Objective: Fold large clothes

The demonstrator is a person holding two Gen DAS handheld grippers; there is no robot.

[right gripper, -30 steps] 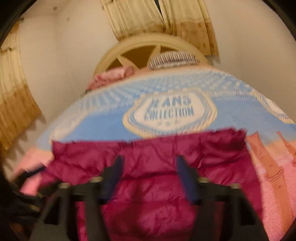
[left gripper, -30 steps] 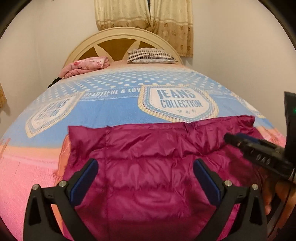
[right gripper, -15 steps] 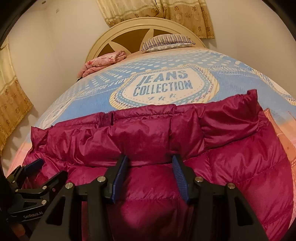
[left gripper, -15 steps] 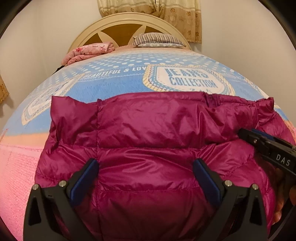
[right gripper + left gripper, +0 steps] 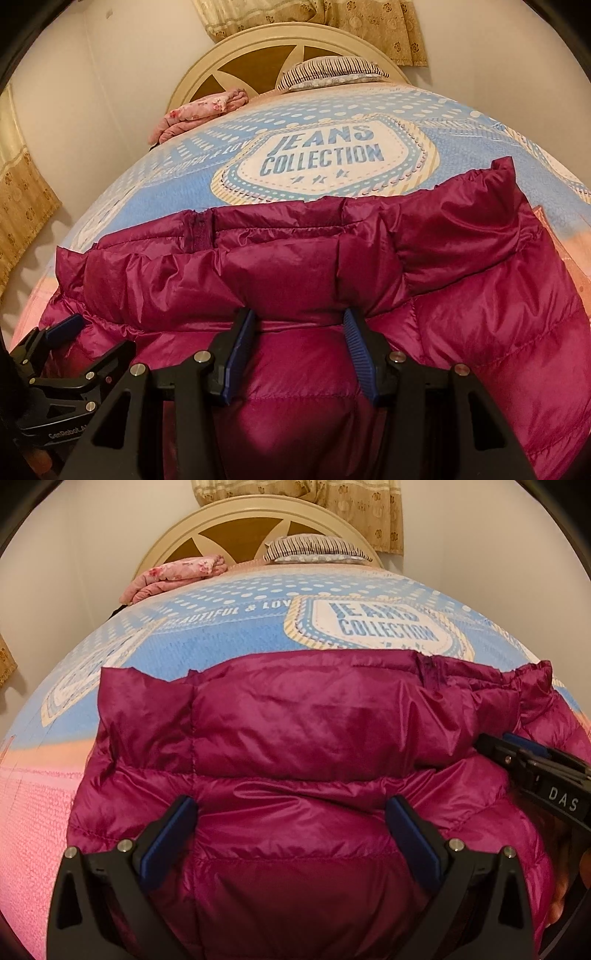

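Up close, the magenta puffer jacket (image 5: 295, 738) lies spread across the near end of the bed (image 5: 221, 635), its far edge just short of the "JEANS COLLECTION" print on the bedspread. My left gripper (image 5: 291, 834) stands wide over the quilted fabric, its blue pads apart with the jacket showing between them. My right gripper (image 5: 299, 350) is narrower but also parted above the jacket's near middle; I cannot tell whether either one touches the cloth. A zipper seam (image 5: 199, 229) shows at the far left in the right view. Far off, a folded pink blanket (image 5: 173, 576) and a striped pillow (image 5: 314, 548) rest by the headboard (image 5: 229, 528).
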